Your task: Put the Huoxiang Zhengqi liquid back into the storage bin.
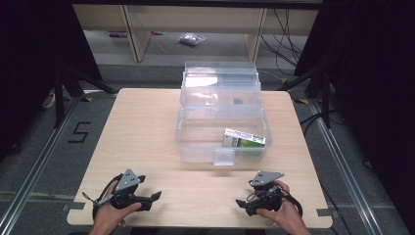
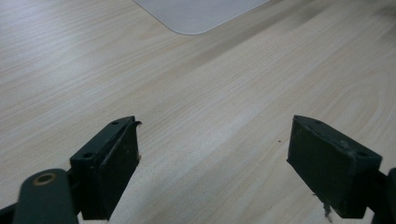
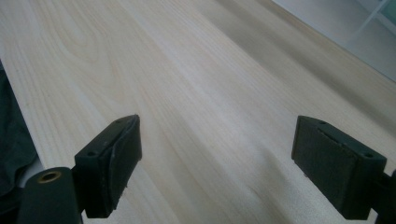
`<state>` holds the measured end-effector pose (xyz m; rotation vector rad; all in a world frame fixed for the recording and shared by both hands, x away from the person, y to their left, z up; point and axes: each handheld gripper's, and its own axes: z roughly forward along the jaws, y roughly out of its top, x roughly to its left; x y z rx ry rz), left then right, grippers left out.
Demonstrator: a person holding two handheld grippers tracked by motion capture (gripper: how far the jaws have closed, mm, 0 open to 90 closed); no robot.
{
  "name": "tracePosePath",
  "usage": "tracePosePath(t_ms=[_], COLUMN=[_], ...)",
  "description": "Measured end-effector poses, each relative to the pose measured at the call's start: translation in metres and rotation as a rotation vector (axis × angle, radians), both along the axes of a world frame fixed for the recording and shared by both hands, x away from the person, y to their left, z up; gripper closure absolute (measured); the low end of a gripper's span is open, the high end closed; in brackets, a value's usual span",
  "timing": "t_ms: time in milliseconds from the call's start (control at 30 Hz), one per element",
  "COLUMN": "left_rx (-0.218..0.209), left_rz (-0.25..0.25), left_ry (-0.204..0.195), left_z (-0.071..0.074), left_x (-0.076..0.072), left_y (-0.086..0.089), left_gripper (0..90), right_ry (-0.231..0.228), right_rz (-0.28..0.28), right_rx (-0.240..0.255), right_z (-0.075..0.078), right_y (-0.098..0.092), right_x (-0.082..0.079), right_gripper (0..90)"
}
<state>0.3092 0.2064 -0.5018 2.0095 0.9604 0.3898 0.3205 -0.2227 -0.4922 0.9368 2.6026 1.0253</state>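
We see a clear plastic storage box (image 1: 222, 125) with its lid thrown back at the middle of the pale wooden table (image 1: 142, 132). Inside, against its near right corner, lies a small green and white cardboard carton (image 1: 243, 138); its print is too small for us to read. On the floor to the left we read a black "5" (image 1: 78, 132). Our left gripper (image 2: 212, 156) and right gripper (image 3: 217, 161) rest near the table's front edge, well apart from the box, both with jaws spread wide on nothing.
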Motion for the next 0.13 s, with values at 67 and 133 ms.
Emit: tracePosePath(t_ms=[67, 133], left_rx=[-0.024, -0.027], left_rz=[0.009, 0.013], left_ry=[0.001, -0.004], left_z=[-0.0006, -0.0009], left_x=[-0.0004, -0.0007], left_y=[-0.0019, -0.0023], left_gripper=[15.8, 15.8], right_ry=[0.013, 0.009], right_rz=[0.005, 0.000], right_rx=[-0.015, -0.004], right_z=[0.0006, -0.0007], right_y=[-0.0012, -0.0009], right_x=[0.0007, 0.0005], right_gripper=[17.0, 17.0])
